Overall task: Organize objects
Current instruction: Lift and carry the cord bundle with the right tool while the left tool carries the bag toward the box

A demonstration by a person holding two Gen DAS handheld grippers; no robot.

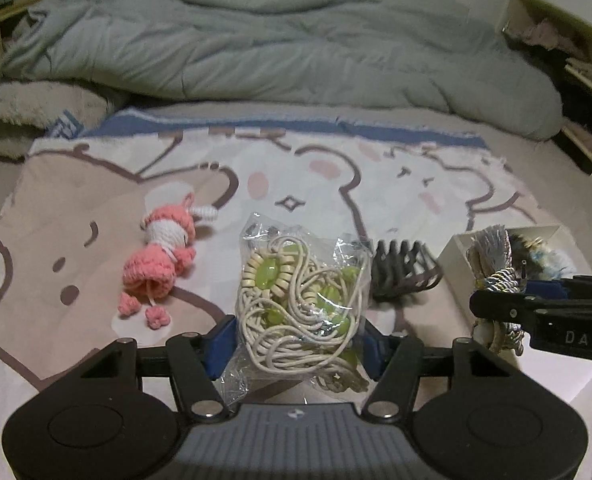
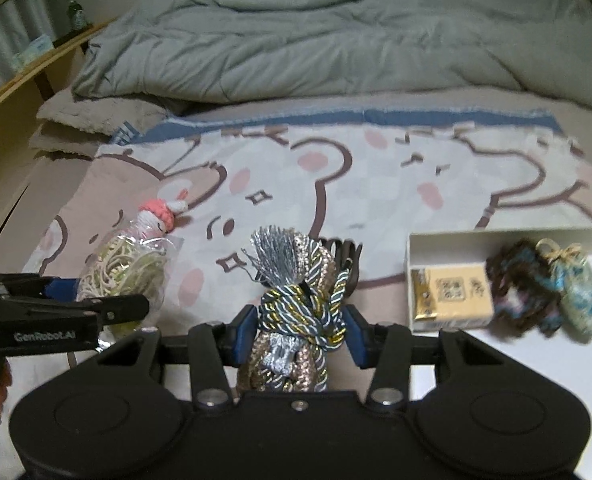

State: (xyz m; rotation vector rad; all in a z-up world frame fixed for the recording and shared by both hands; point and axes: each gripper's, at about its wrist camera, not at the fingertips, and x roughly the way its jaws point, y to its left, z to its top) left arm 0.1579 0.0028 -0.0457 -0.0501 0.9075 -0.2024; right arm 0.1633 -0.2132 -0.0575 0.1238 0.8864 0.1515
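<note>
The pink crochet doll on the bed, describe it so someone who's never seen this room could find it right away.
Start at the cartoon bear blanket spread in front of the grey duvet. The pink crochet doll lies on its left part, left of the clear bag of cream cords held in the left gripper. It is the only pink yarn thing there, with a flared skirt.

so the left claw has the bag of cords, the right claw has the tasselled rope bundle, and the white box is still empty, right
Not quite: the white box is not empty. The right wrist view shows a gold packet and wrapped bundles inside. The rest holds: left claw grips the bag of cords, right claw the tasselled rope bundle.
</note>
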